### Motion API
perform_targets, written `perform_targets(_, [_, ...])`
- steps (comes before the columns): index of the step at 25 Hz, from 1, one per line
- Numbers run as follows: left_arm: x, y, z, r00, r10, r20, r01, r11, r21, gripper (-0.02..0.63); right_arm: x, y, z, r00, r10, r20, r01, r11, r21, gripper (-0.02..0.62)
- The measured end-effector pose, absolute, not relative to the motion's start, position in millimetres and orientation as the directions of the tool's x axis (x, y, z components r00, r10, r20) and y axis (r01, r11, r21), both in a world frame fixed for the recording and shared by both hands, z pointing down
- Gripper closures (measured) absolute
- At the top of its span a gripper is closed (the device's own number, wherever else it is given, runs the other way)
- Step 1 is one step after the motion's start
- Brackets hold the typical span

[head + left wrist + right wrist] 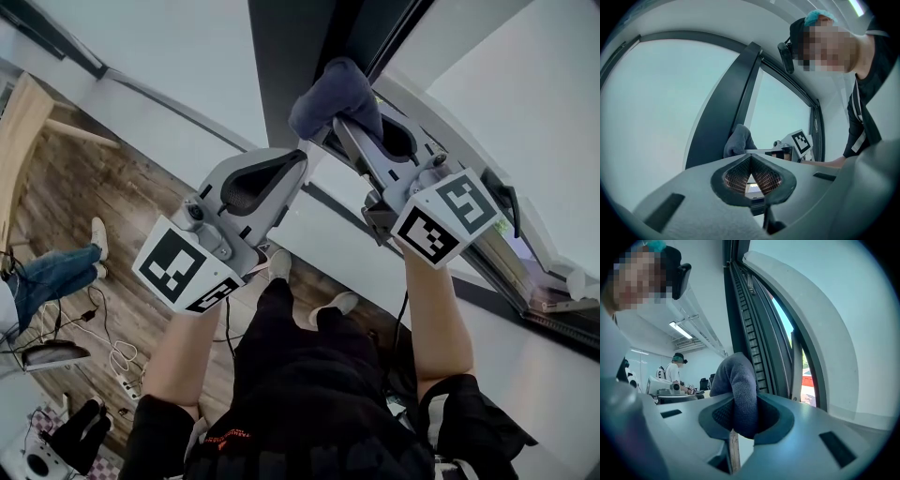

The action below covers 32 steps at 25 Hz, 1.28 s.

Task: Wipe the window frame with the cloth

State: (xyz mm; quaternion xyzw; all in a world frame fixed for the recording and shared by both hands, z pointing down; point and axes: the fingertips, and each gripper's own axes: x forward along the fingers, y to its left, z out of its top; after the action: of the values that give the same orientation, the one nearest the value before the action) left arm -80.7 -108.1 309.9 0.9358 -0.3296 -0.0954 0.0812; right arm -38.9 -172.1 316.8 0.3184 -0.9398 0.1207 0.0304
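Because the cloth is bunched at the tip of the right hand-held gripper, the head view puts the dark window frame straight ahead of that tool. The frame's long bar runs away from the person toward the top of the view. The right forearm is stretched out along the same line. The left hand-held gripper lies just beside it on the left, a little short of the cloth, and carries nothing. The right one is plainly the nearer to the work.

From the left gripper view, the left hand-held gripper is clenched on nothing, its ribbed pads meeting at the tips. Beyond them the cloth shows at the foot of the frame's slanted bar, up and slightly left of the jaws.

Seen in the right gripper view, the right hand-held gripper is clamped on the grey cloth, which stands up in a fold between the jaws. The window frame and its ribbed channel rise just to the right of the fold, close enough that I cannot tell whether they touch. My reading is that the next stroke should run along that channel, lengthwise.
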Motion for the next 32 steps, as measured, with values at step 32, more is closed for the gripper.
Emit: perform_targets(32, [-91, -107, 387, 0.763, -0.644, -0.058, -0.596, -0.736, 0.321, 0.586, -41, -169, 445, -0.756, -0.589, 0.286, -0.655, 0.672, -0.347, 0.529])
